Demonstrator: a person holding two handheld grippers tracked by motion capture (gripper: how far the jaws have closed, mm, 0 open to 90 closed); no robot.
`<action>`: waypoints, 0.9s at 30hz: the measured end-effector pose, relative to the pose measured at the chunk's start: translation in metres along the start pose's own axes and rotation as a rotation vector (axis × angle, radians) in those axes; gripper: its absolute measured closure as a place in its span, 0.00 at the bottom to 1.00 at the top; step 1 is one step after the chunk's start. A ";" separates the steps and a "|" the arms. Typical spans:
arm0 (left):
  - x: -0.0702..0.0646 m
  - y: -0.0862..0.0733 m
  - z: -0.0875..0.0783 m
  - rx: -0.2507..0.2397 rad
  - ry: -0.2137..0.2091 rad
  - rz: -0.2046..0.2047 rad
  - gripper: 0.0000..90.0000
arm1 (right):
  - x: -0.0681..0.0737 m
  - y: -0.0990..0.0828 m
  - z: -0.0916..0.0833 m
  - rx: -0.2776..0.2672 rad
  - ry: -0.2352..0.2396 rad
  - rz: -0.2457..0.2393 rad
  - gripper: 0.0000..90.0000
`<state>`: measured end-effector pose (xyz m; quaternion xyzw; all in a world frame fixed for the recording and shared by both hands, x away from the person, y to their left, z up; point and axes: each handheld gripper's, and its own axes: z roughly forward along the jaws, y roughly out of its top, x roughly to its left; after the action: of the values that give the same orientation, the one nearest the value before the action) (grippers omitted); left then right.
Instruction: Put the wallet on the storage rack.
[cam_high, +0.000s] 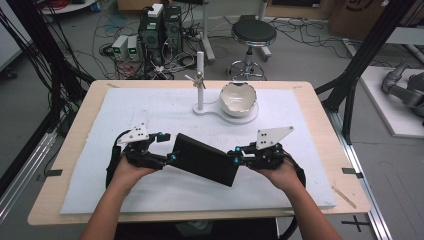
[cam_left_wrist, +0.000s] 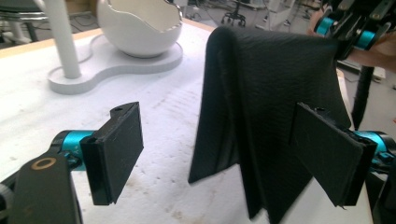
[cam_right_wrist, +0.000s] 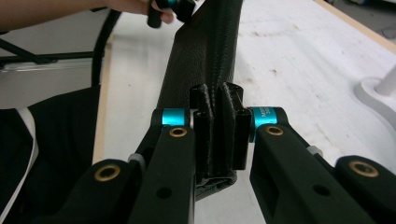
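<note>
A wooden table (cam_high: 70, 165) carries a white foam mat (cam_high: 150, 112) that covers most of its top; at the far edge of the mat, in the high view, stands a white stand (cam_high: 200, 82) whose flat base also holds a white bowl with a broken-looking rim (cam_high: 238, 99). Near the middle of the mat a folded black leather-like cloth (cam_high: 205, 159) is held off the surface between the two hand-held grippers, slanting down from the person's left toward the right. The high view gives this overall layout but hides the jaws under the hands and grey plates.

The right gripper view supplies the missing detail: the right gripper (cam_right_wrist: 218, 135) has both pads pressed flat on the folded edge of the cloth (cam_right_wrist: 205, 60), clamped fast, with the other hand visible at the cloth's far end. The left gripper view shows the left gripper (cam_left_wrist: 224, 149) with its jaws spread wide (one pad stands clear over the mat, the other lies at the face of the hanging cloth (cam_left_wrist: 261, 93)); no squeeze is apparent. This view also brings the bowl (cam_left_wrist: 140, 28) and stand post (cam_left_wrist: 63, 37) close, beyond the cloth.
</note>
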<state>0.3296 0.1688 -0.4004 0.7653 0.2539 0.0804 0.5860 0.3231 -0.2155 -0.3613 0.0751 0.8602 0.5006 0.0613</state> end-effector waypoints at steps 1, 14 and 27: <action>-0.001 0.000 0.001 0.001 -0.010 0.001 0.20 | 0.001 0.001 0.000 0.000 0.002 -0.005 0.94; -0.014 0.001 0.019 0.025 -0.131 0.015 0.31 | -0.002 0.001 0.002 -0.019 0.034 -0.025 0.94; -0.023 0.012 0.004 0.003 -0.179 0.090 0.83 | -0.012 -0.015 -0.003 -0.105 -0.024 0.063 0.84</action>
<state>0.3152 0.1519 -0.3860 0.7808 0.1663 0.0376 0.6010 0.3335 -0.2280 -0.3727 0.1047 0.8293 0.5457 0.0595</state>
